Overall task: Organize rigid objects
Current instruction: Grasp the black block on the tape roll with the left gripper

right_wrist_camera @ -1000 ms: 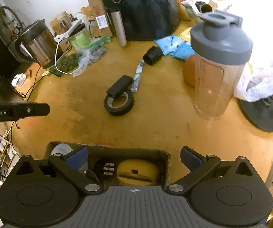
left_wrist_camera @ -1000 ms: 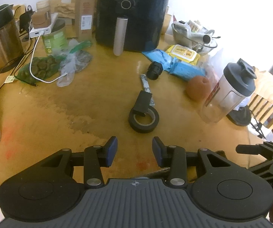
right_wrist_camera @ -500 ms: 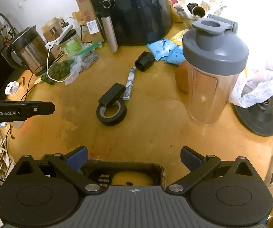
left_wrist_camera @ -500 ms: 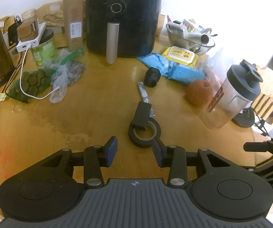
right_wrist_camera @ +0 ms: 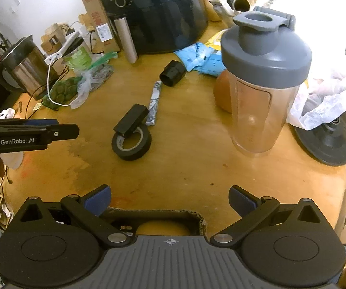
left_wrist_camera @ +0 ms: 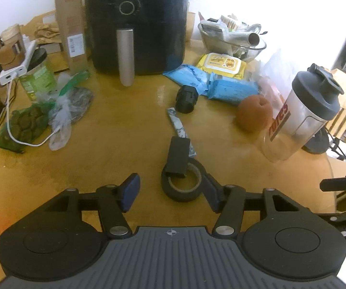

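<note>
A black tape roll (left_wrist_camera: 181,187) lies on the wooden table (left_wrist_camera: 115,159), and a small black box (left_wrist_camera: 179,155) leans on its far rim. My left gripper (left_wrist_camera: 171,191) hovers just short of the roll with its jaws opening and nothing between the pads; the right fingertip (left_wrist_camera: 211,192) is close beside the roll. In the right wrist view the left gripper (right_wrist_camera: 71,130) sits left of the roll (right_wrist_camera: 132,144) and apart from it. My right gripper (right_wrist_camera: 170,202) stands open and empty over a cardboard box (right_wrist_camera: 197,216) at the table's near edge.
A patterned strip (left_wrist_camera: 180,125), a black cylinder (left_wrist_camera: 186,98), an orange (left_wrist_camera: 254,115) and a shaker bottle (right_wrist_camera: 264,82) stand beyond the roll. The air fryer (left_wrist_camera: 136,24), blue packets (left_wrist_camera: 230,89), bagged greens (left_wrist_camera: 26,122) and a kettle (right_wrist_camera: 21,67) line the back.
My left gripper has come forward and a little down, up to the tape roll, and its jaws have widened. The right gripper stays open over the cardboard box, which has slid lower in its view.
</note>
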The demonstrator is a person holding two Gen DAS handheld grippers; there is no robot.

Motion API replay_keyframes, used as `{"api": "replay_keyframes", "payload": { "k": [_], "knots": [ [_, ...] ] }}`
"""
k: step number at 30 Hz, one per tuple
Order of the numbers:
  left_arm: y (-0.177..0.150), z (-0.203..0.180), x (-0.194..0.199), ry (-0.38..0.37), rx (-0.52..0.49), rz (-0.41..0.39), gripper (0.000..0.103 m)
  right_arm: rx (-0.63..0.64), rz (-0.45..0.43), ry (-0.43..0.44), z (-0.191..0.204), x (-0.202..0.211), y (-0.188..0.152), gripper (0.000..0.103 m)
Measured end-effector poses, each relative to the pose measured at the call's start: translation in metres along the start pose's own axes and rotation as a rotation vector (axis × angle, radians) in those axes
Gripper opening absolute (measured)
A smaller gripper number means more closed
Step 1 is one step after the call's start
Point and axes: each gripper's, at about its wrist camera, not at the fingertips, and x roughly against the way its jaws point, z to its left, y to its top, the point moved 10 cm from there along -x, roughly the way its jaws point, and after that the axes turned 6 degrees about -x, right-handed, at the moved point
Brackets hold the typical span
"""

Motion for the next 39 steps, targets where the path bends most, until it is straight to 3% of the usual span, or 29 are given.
{"api": "replay_keyframes", "payload": {
  "k": [28,34,36,39],
  "knots": [
    [0.018,0.001,-0.102,-0.047,-0.06,0.118,0.053,-0.156,-0.021,-0.091,-0.043,0.01,-0.007,0.103],
    [0.019,0.001,-0.117,-0.041,-0.079,0.143,0.047,-0.191,-0.032,-0.109,-0.054,0.016,-0.009,0.103],
    [0.017,0.0,-0.12,-0.046,-0.086,0.151,0.032,-0.203,-0.034,-0.114,-0.058,0.017,-0.01,0.103],
    [0.018,-0.001,-0.12,-0.055,-0.079,0.148,0.031,-0.216,-0.035,-0.118,-0.062,0.018,-0.011,0.103]
  ]
}}
